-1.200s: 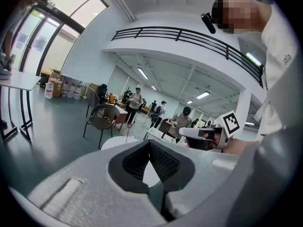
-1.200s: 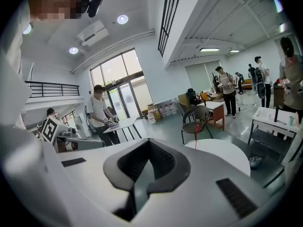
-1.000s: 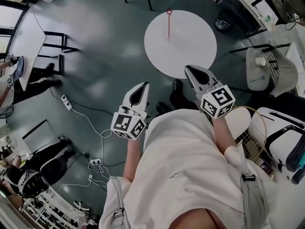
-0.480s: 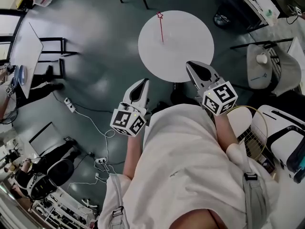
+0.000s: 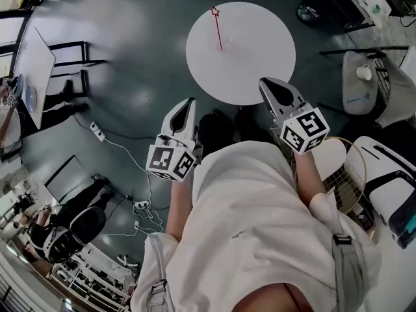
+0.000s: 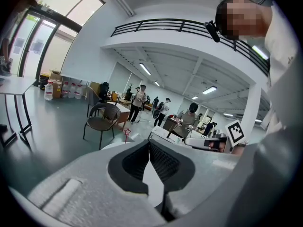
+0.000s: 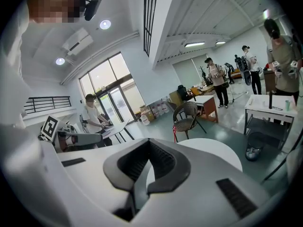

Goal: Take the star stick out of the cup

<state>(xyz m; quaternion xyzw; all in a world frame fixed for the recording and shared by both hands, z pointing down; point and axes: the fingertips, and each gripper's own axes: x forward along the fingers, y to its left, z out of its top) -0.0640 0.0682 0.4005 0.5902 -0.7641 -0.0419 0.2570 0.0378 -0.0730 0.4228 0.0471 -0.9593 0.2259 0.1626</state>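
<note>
A thin red stick topped with a star [image 5: 216, 28] stands upright on the far left part of a round white table [image 5: 253, 51]. Its cup is too small to make out. My left gripper [image 5: 189, 102] is shut and empty, hanging over the floor short of the table's near edge. My right gripper [image 5: 268, 82] is also shut and empty, with its tips at the table's near rim. In the left gripper view the star [image 6: 127, 132] shows just left of the shut left gripper [image 6: 149, 143]. Above the shut right gripper [image 7: 149, 141] the right gripper view shows the stick [image 7: 174, 131].
A chair [image 6: 102, 121] stands beyond the table. A desk [image 5: 32, 67] is at the far left, and cables with a power strip [image 5: 97, 133] lie on the floor. White seats [image 5: 364, 90] and equipment crowd the right side. People stand in the background.
The table has come closer in the head view. Both grippers have moved forward toward it, still shut; the right one now reaches the table's near rim.
</note>
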